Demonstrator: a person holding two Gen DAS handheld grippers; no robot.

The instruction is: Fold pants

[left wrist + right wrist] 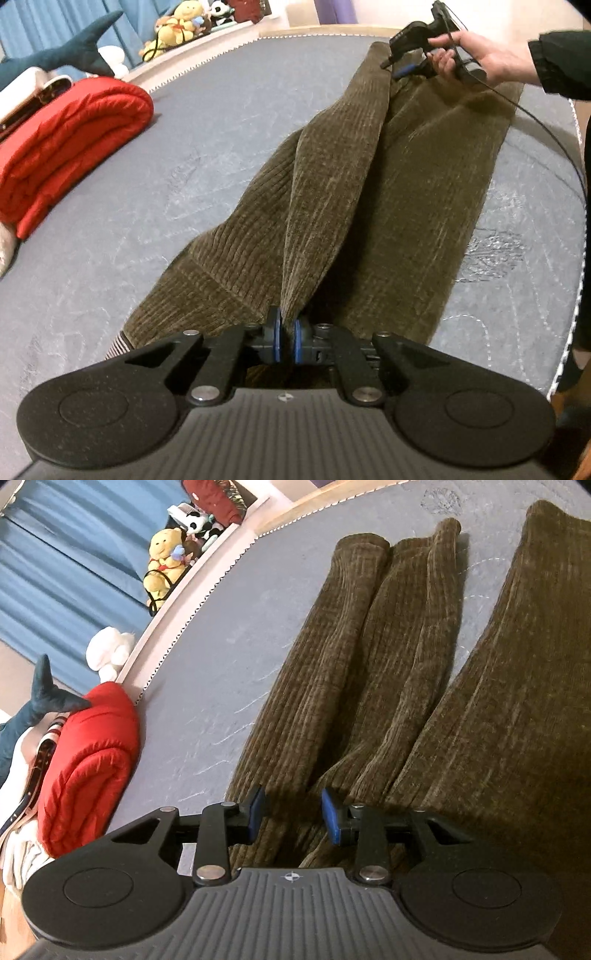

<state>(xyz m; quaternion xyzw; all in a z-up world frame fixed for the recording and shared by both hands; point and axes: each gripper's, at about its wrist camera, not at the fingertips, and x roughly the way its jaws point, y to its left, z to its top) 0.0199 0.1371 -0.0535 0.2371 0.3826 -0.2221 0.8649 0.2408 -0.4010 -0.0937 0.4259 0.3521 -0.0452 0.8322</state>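
Olive-brown corduroy pants [369,192] lie lengthwise on the grey mattress [184,147], bunched into long ridges. At the near end, my left gripper [286,334] is shut on a pinched-up ridge of the fabric, with the blue pads pressed on it from both sides. At the far end, a hand [491,55] holds my right gripper [395,68] just above the pants. In the right wrist view, the right gripper [293,814] stands open over a fold of the pants [369,686]. Cloth lies under the gap, and its blue pads [330,814] do not press on it.
A folded red quilt [74,140] lies on the mattress's left side, also seen as red quilt [88,768]. A shark plush [74,48] and stuffed toys [177,26] line the ledge behind. A black cable [546,136] trails from the right gripper. The mattress edge [569,332] runs at right.
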